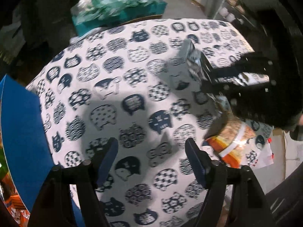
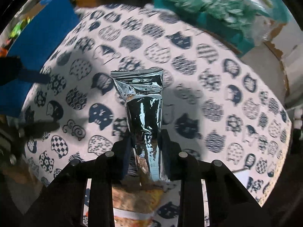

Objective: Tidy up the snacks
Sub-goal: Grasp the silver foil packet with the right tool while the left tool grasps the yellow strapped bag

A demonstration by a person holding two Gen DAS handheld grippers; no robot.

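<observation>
Both your grippers pointed steeply down over the cat-print tablecloth (image 1: 132, 87): right gripper (image 2: 144, 141) pinching a silver snack packet (image 2: 144, 106), left gripper (image 1: 151, 151) spread, empty.

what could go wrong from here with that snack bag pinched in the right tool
The right tool pinches the snack bag only across its narrow, glossy foil neck, so it may slip out or swing. The squeeze could crush whatever is inside. The left tool is open and empty above the cat-print tablecloth, so nothing supports the bag.
</observation>
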